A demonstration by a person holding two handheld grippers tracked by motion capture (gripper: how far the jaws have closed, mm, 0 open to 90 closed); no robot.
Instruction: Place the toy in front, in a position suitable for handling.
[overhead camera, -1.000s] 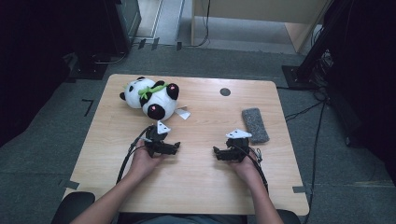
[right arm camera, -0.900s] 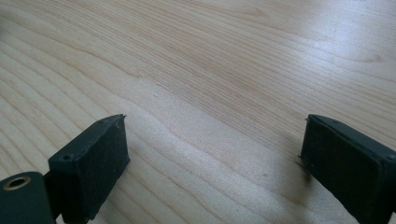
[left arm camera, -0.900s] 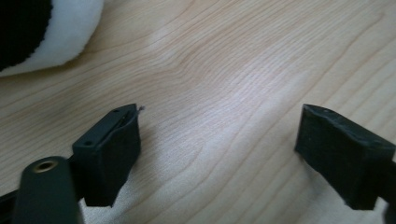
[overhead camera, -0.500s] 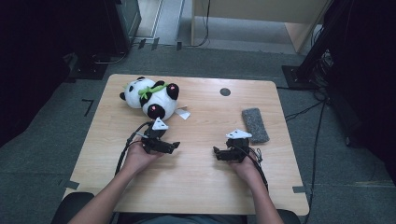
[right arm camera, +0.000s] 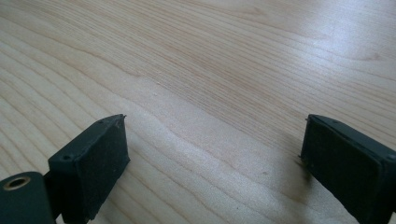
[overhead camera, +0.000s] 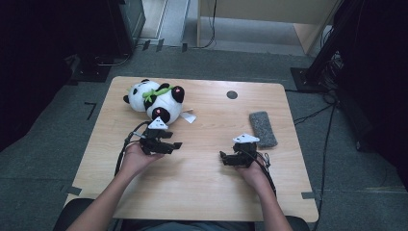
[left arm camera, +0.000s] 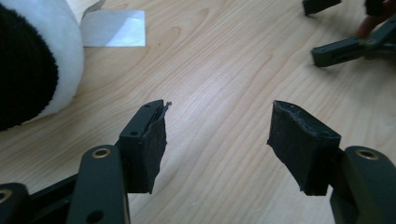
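Light wood table (overhead camera: 202,187) on grey carpet floor (overhead camera: 62,120); dark equipment stands (overhead camera: 120,24) behind.

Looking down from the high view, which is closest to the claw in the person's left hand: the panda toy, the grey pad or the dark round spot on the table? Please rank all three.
Measured from the left claw:
1. Panda toy, just beyond it, toward the table's far left.
2. Dark round spot, farther off, near the far edge, to the right.
3. Grey pad, on the table's right side, past the other hand.
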